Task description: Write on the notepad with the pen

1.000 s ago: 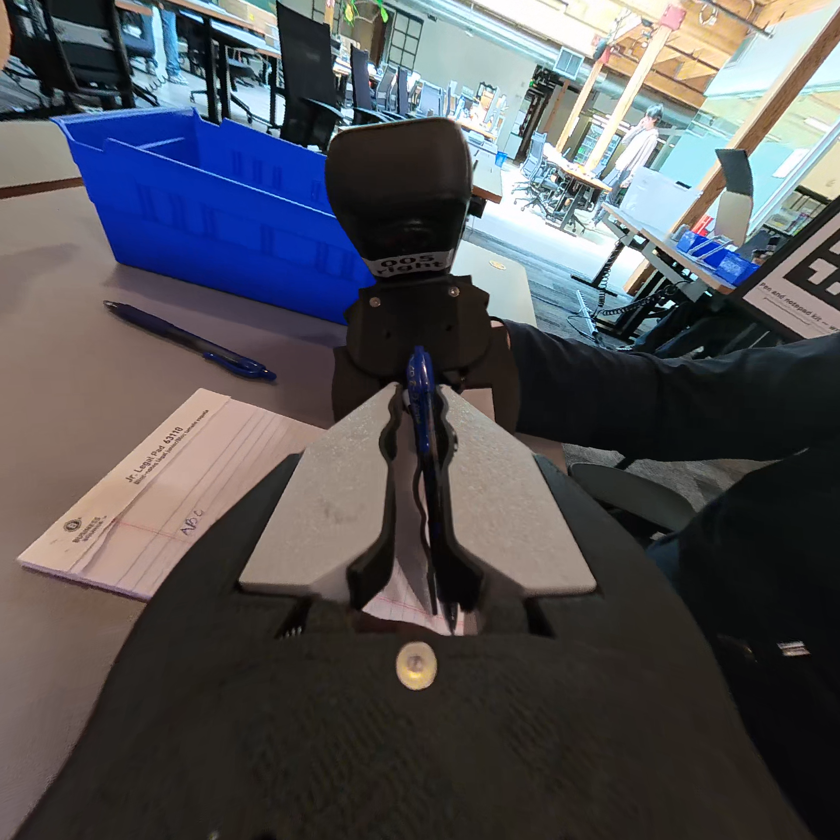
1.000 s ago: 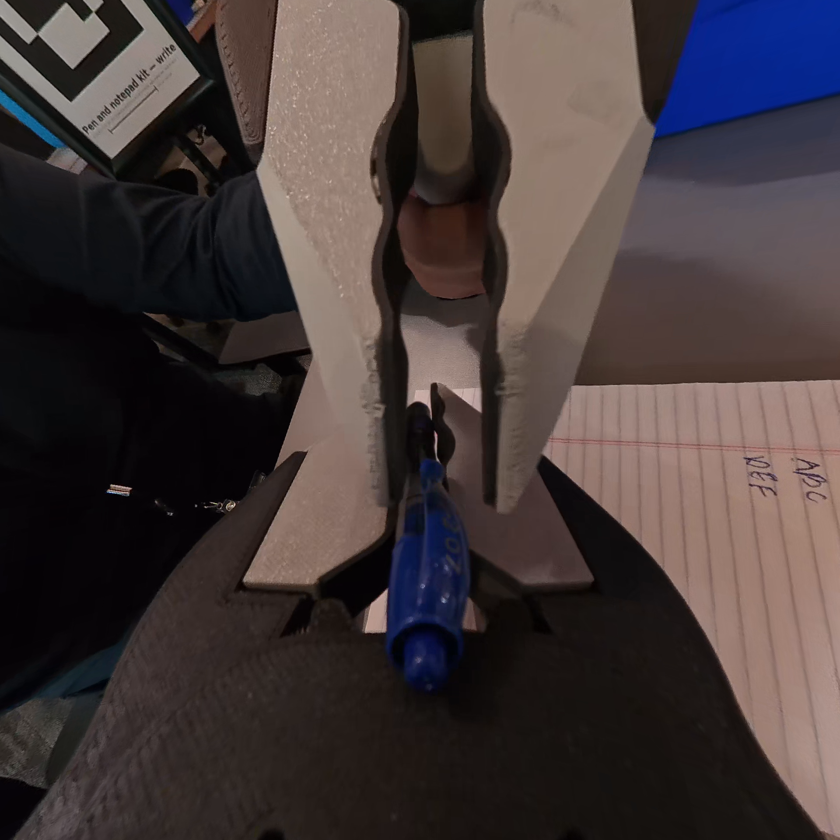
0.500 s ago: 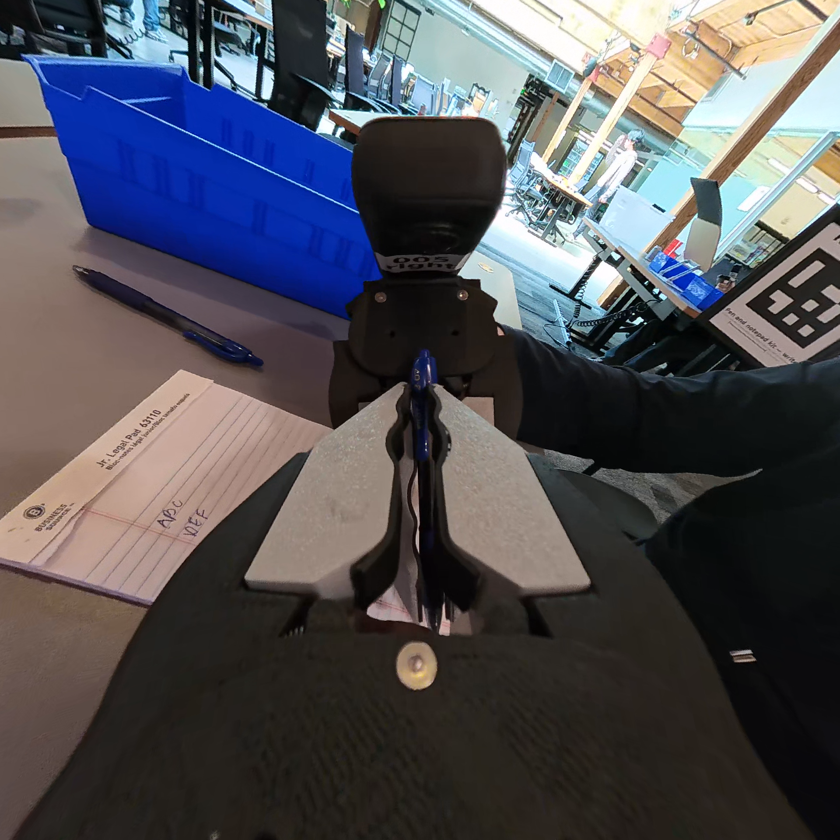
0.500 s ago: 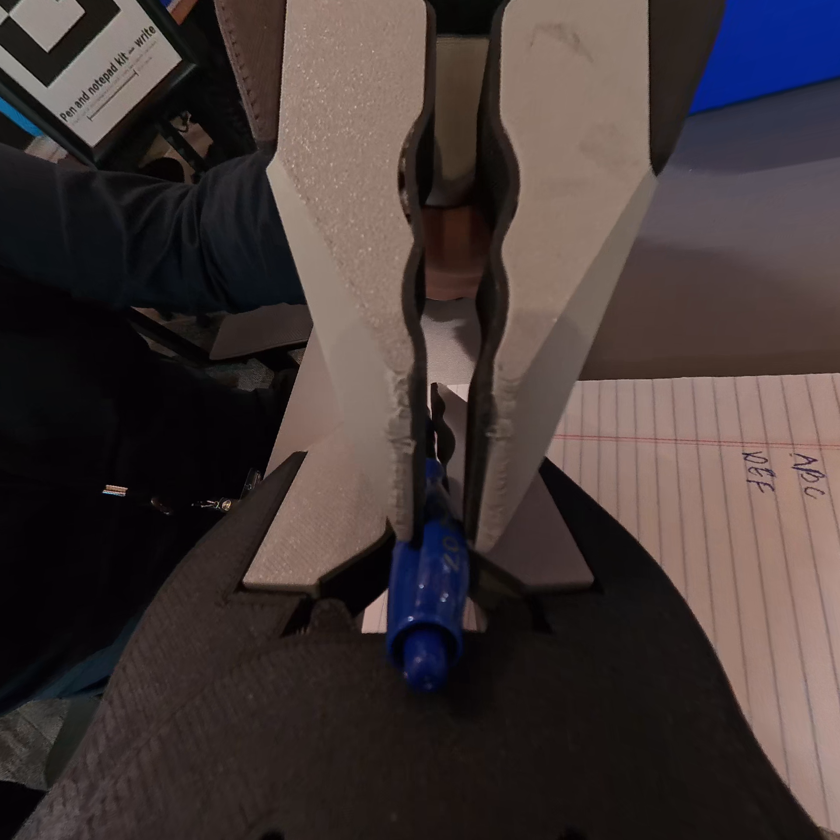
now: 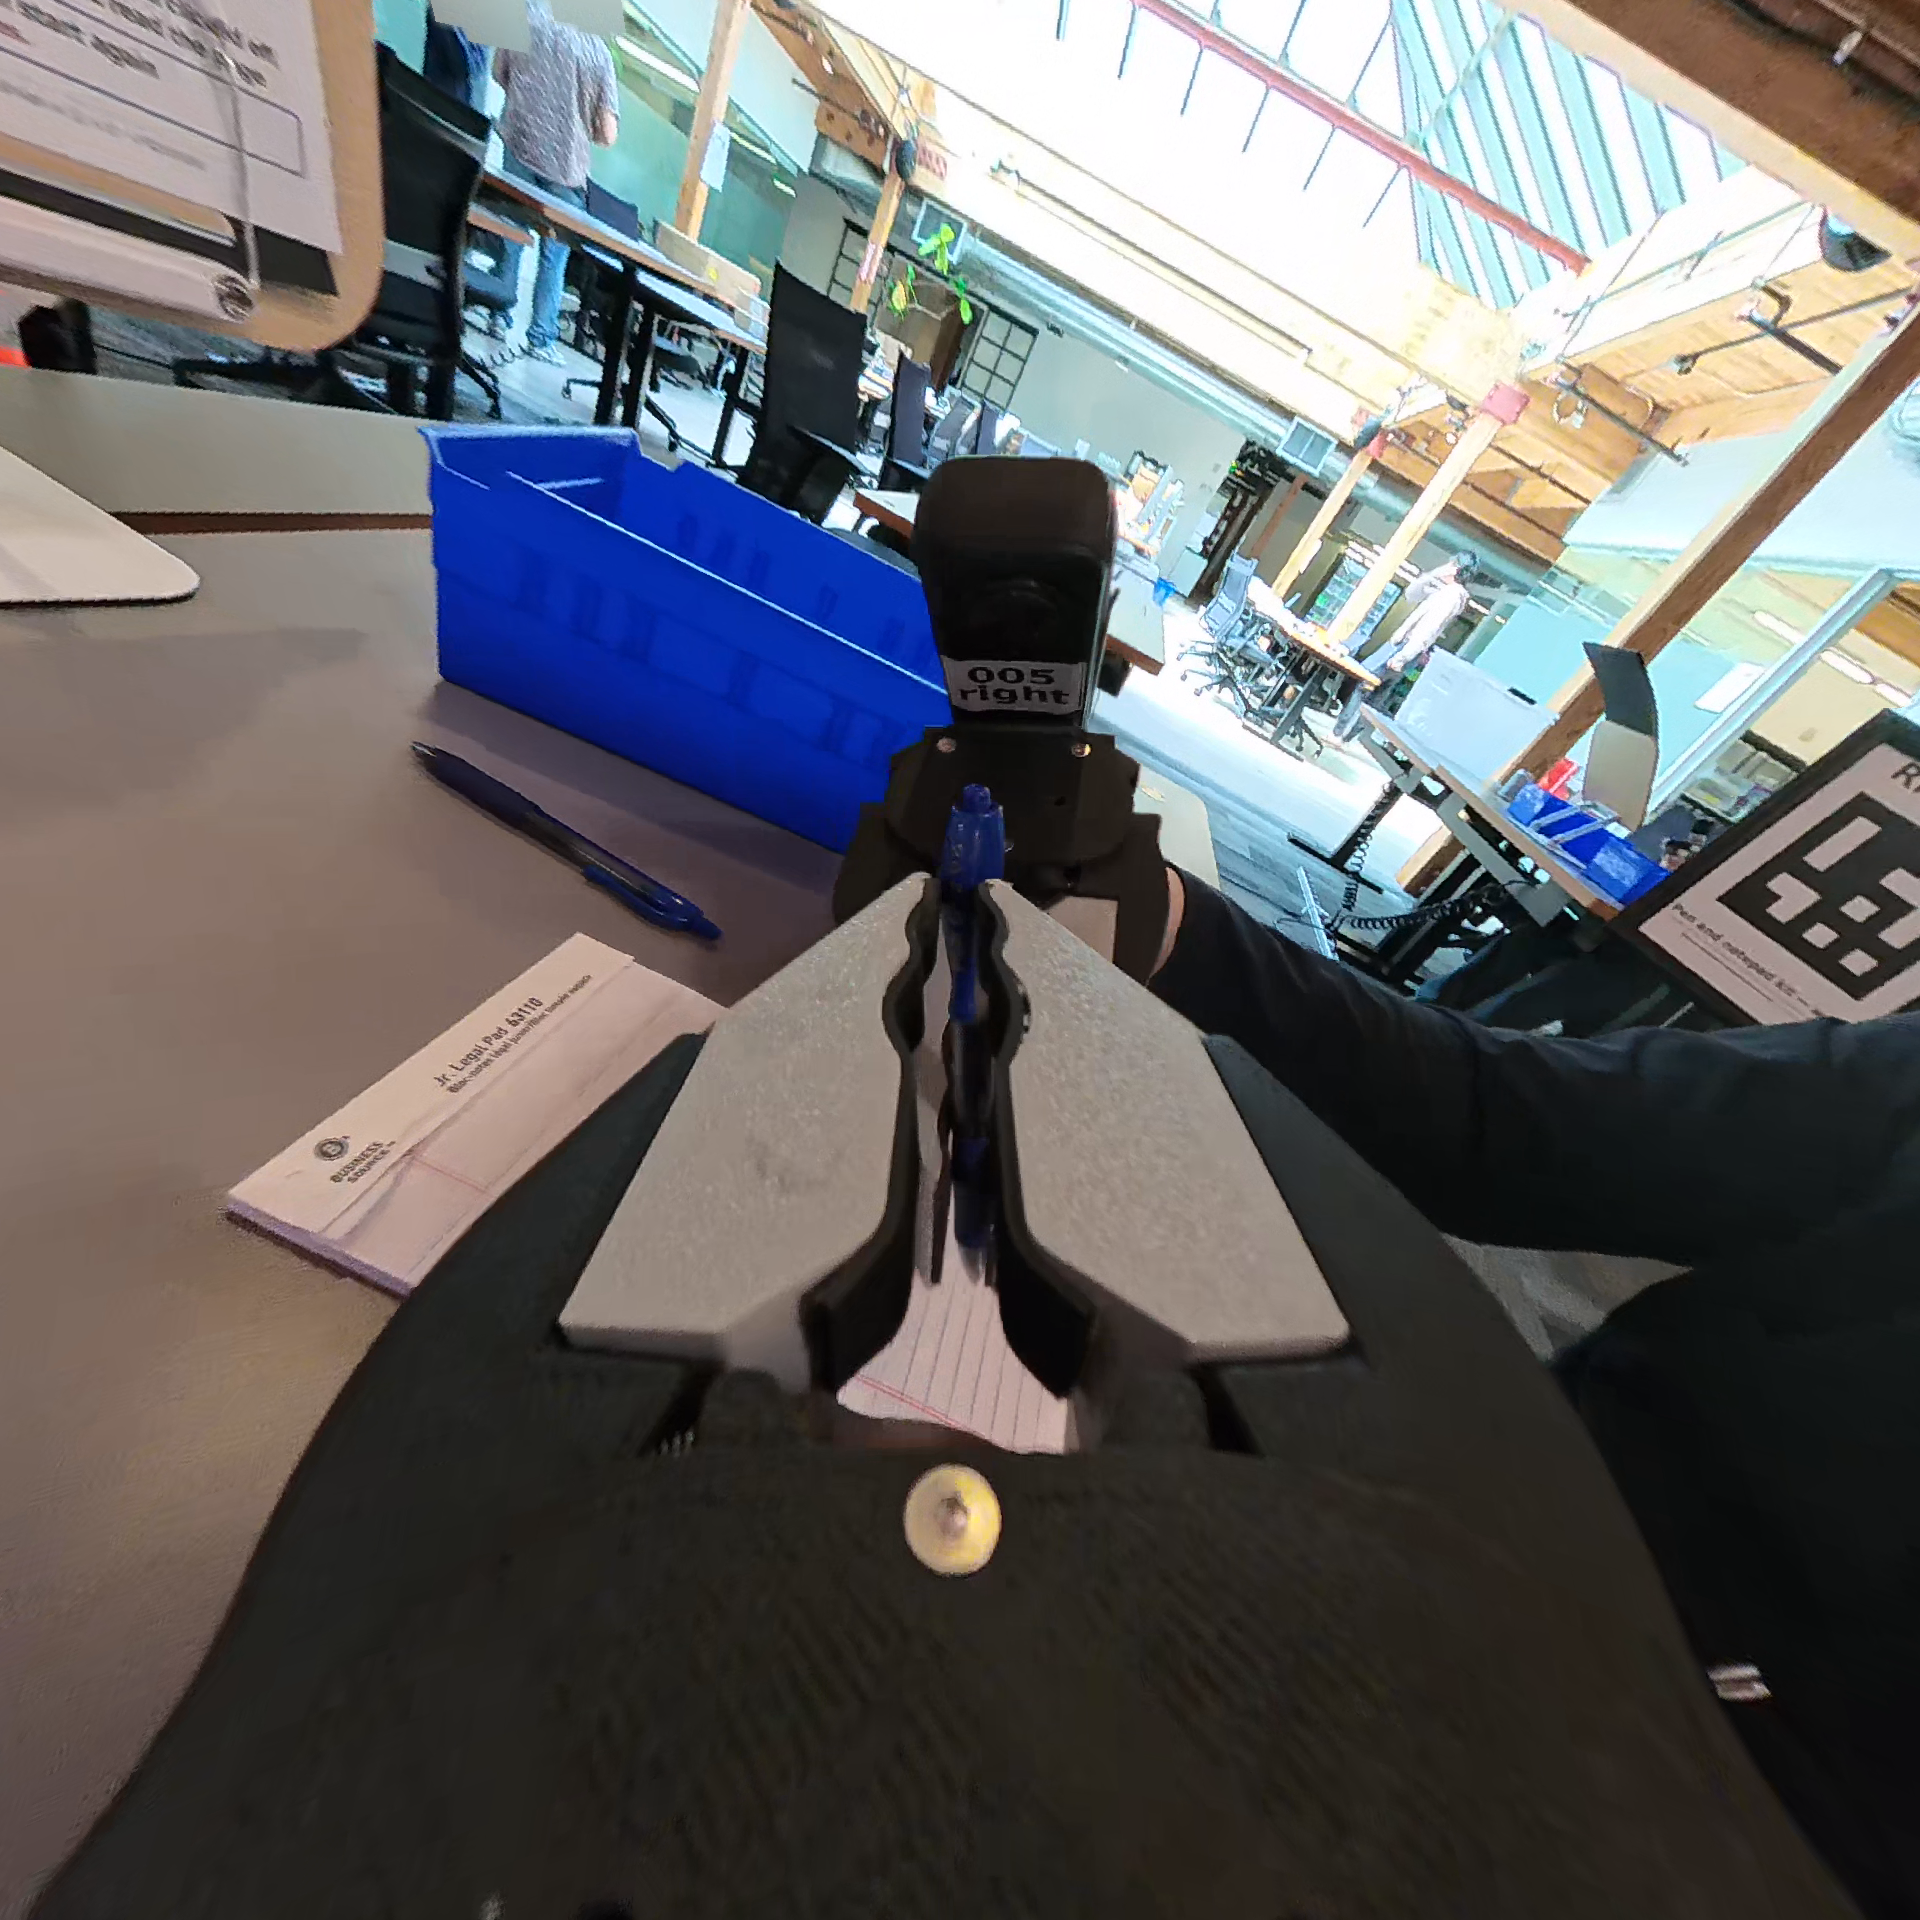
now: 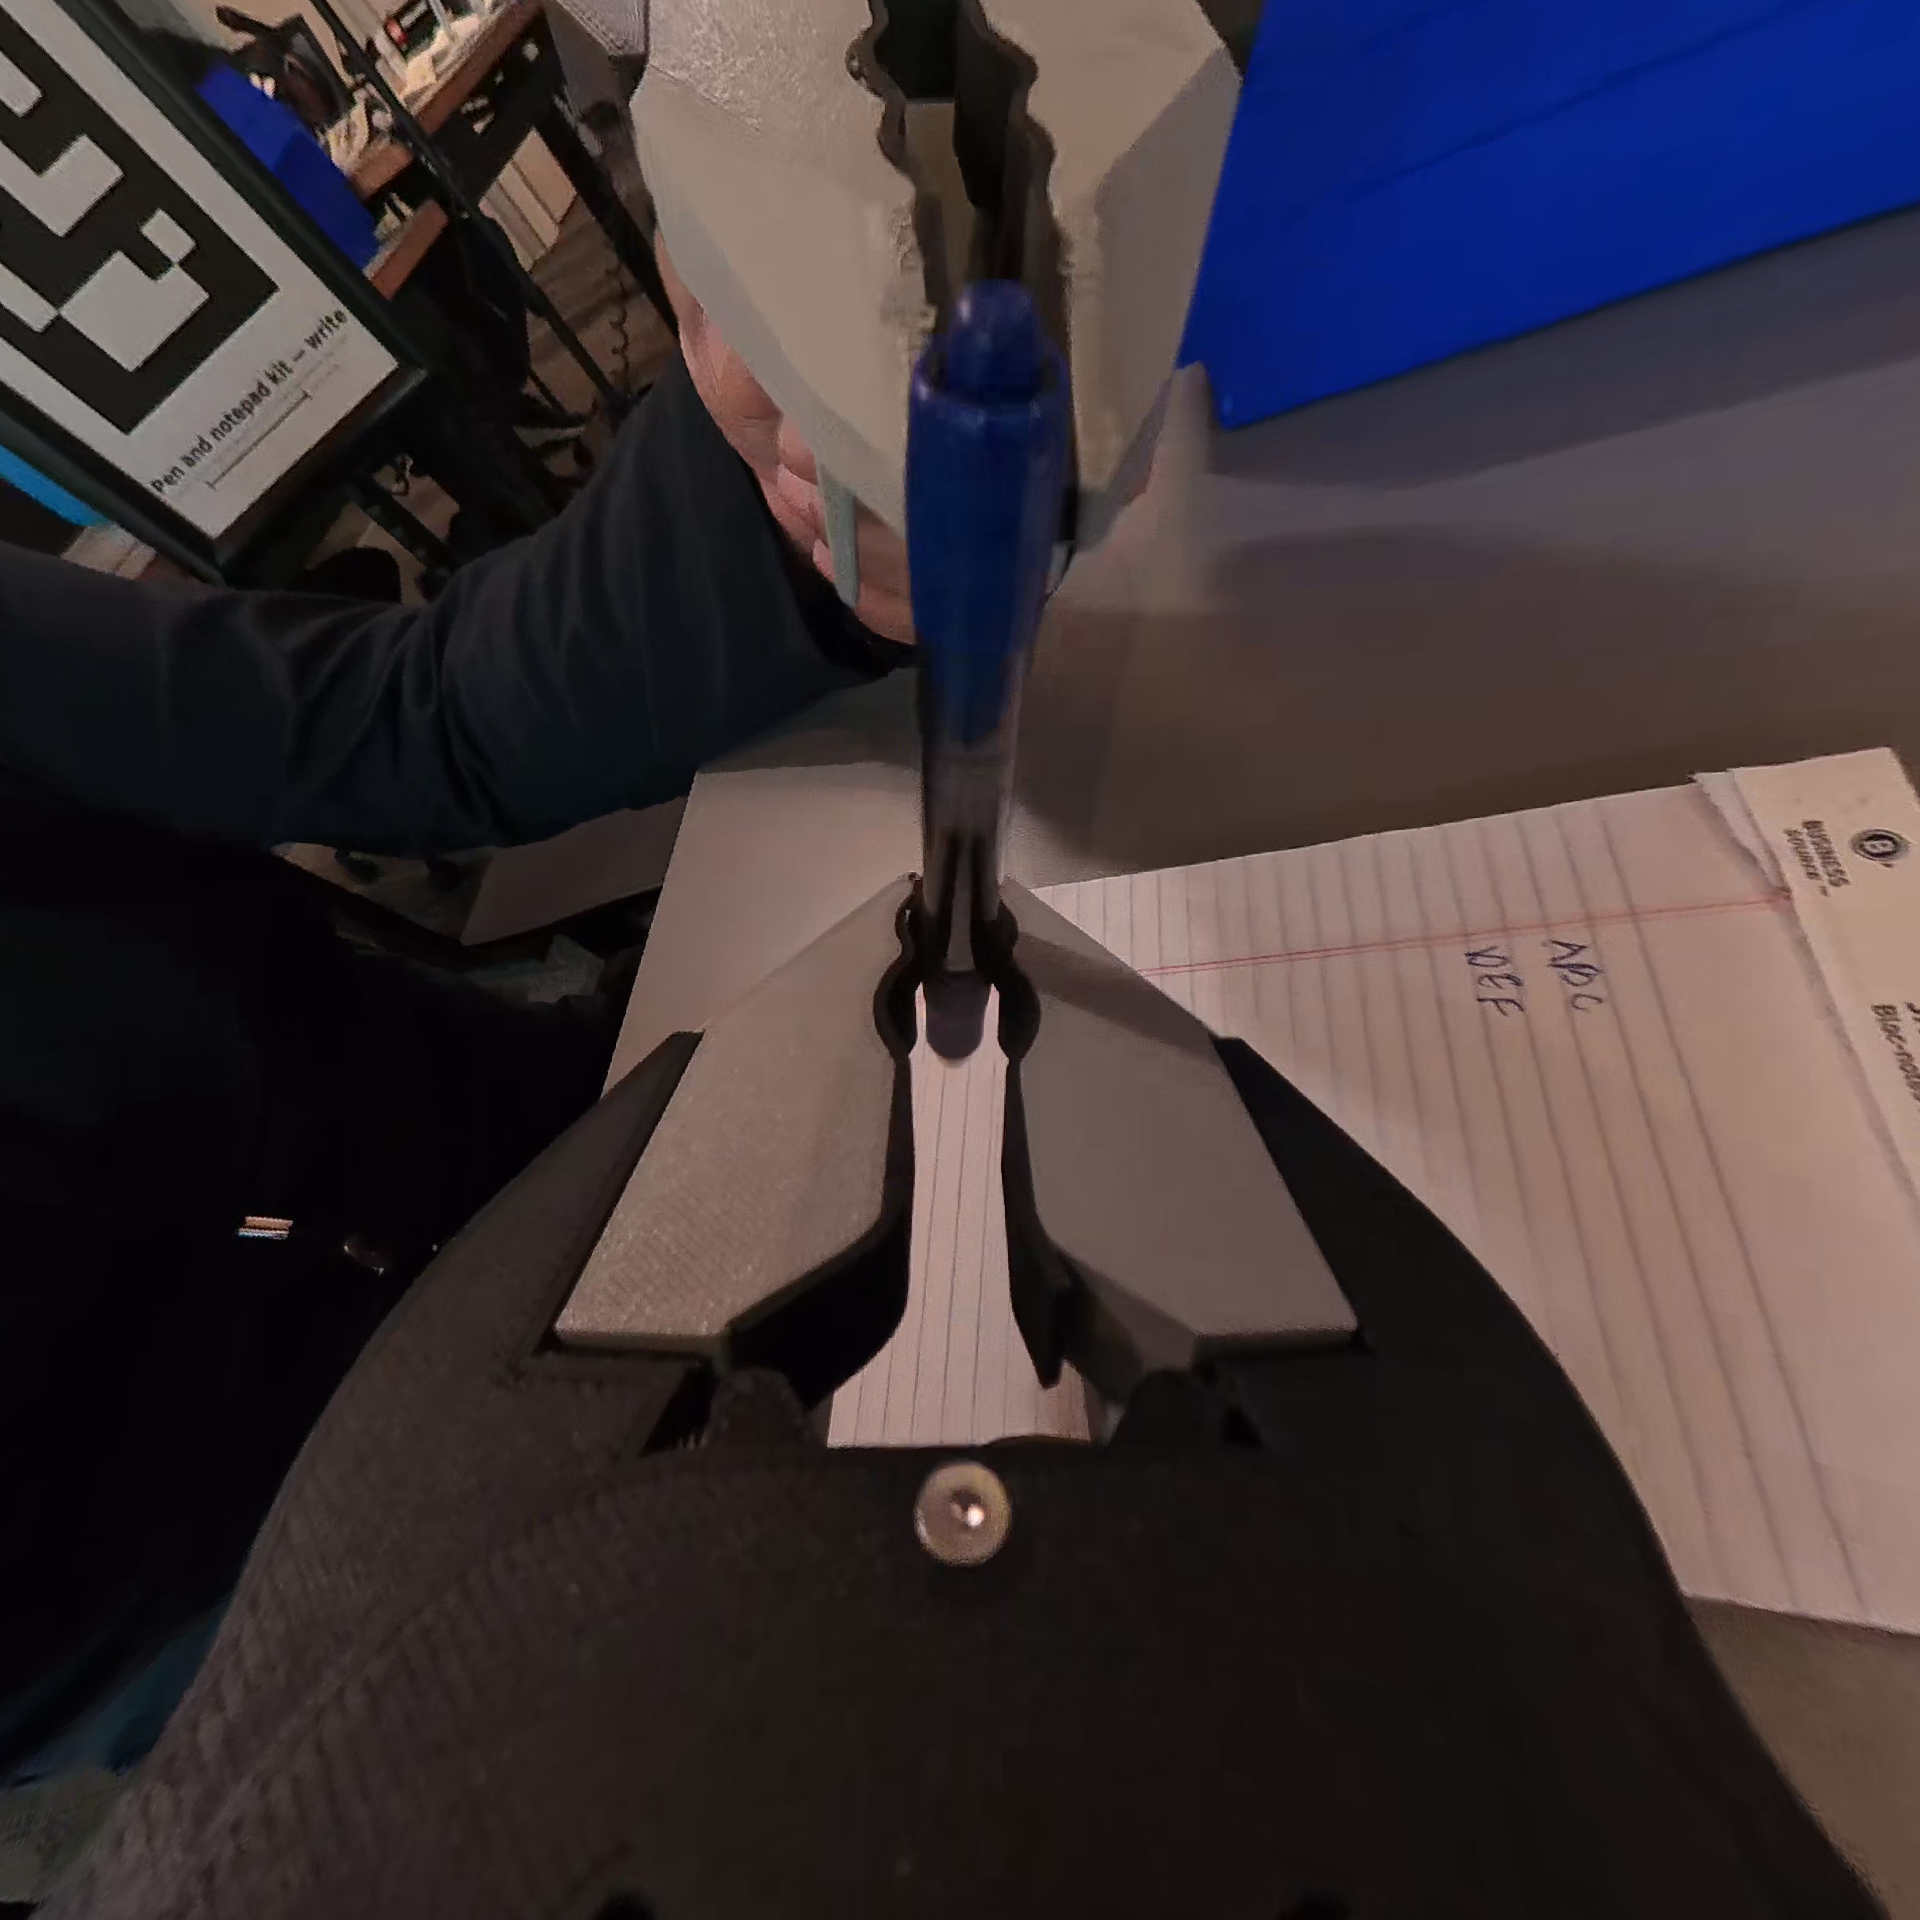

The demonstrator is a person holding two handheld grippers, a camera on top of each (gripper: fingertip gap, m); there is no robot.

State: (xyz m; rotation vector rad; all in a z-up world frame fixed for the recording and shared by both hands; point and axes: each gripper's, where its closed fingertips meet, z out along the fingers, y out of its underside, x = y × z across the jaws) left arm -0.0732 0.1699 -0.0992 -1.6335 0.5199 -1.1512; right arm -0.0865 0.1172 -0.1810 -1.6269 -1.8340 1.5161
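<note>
A blue click pen (image 6: 982,499) stands nearly upright above the white lined notepad (image 6: 1455,1143). My right gripper (image 6: 951,920) is shut on its lower barrel, just above the blue grip. My left gripper (image 5: 961,894) faces it and is shut on the pen's (image 5: 971,862) upper part. It also shows at the top of the right wrist view (image 6: 966,530). The pen's clicker end points up and its tip points down over the pad's near edge. The notepad (image 5: 468,1101) lies flat on the grey table and bears two short lines of blue handwriting (image 6: 1527,977).
A second blue pen (image 5: 561,836) lies on the table beyond the pad. A blue plastic bin (image 5: 644,623) stands behind it. A framed black-and-white marker sign (image 5: 1808,914) stands to the right. A person's dark sleeve (image 5: 1455,1091) reaches in from the right. Left tips to right tips: about 9 cm.
The left gripper's fingers closed around the pen. The pen then swung from lying along the right jaws, clicker towards that camera, to standing up out of the right fingertips. Both views shifted.
</note>
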